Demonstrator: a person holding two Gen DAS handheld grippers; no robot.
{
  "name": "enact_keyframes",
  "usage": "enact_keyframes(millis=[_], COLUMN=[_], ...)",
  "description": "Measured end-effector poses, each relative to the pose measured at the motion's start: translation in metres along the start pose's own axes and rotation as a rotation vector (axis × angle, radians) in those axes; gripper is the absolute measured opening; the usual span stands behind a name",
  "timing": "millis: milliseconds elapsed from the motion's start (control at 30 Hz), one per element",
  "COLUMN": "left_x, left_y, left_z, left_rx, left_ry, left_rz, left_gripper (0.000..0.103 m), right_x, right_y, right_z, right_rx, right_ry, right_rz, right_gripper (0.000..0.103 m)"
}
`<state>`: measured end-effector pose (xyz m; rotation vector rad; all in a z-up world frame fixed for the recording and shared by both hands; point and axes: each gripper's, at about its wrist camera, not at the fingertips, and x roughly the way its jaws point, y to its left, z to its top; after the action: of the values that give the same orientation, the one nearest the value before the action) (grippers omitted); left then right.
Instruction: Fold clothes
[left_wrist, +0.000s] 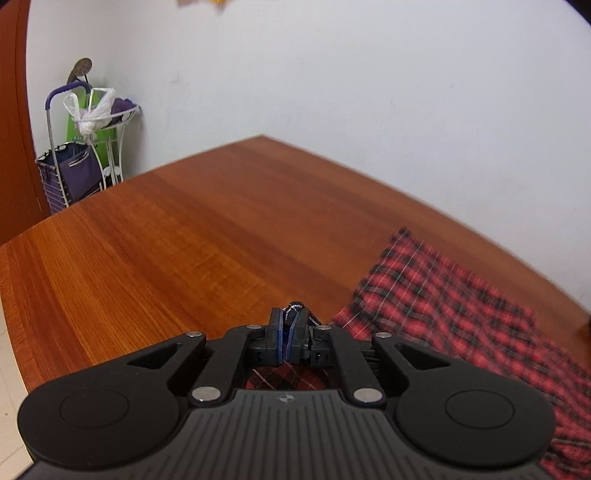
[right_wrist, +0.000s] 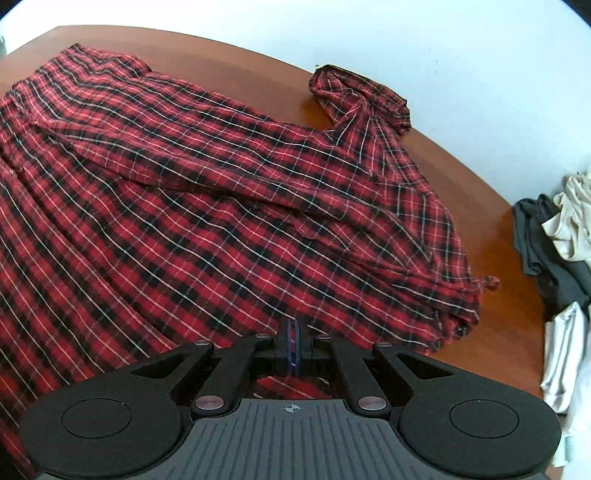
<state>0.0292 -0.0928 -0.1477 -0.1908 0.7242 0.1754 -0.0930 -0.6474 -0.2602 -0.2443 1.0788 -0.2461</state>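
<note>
White wall backs a reddish wooden table (left_wrist: 166, 236), and a wire cart (left_wrist: 70, 162) with bags stands in the far left corner. Over the table, the left gripper (left_wrist: 291, 325) has its fingers pressed together on a bunched edge of the red plaid shirt (right_wrist: 207, 206), whose cloth trails off to the right and under the tool. Further right, the right gripper (right_wrist: 292, 341) pinches a fold of the same shirt, which spreads ahead of it. Loose clothes (right_wrist: 565, 229) lie at the table's right end.
</note>
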Motion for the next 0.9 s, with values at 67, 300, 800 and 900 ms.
enact_keyframes(millis=[67,300,800,900], left_x=[0.011,0.010,-0.028,-0.028], left_y=[0.003,0.020,0.031,0.015], left_z=[-0.002,0.010,-0.056,-0.065], left_rx=[0.000,0.010,0.145,0.183], left_ry=[0.015,-0.011,0.193,0.200], left_rz=[0.002,-0.008,-0.204,-0.229], left_gripper=[0.014,0.068,0.070,0.070], right_x=[-0.004,-0.026,-0.021,-0.029], right_y=[0.003,0.018,0.001,-0.011], right_z=[-0.001,-0.007,-0.045,-0.054], right_rx=[0.011,0.046,0.166,0.214], right_ry=[-0.006,-0.023,0.060,0.053], right_rz=[0.004,0.063,-0.010,-0.042], right_gripper=[0.005,0.014,0.026,0.029])
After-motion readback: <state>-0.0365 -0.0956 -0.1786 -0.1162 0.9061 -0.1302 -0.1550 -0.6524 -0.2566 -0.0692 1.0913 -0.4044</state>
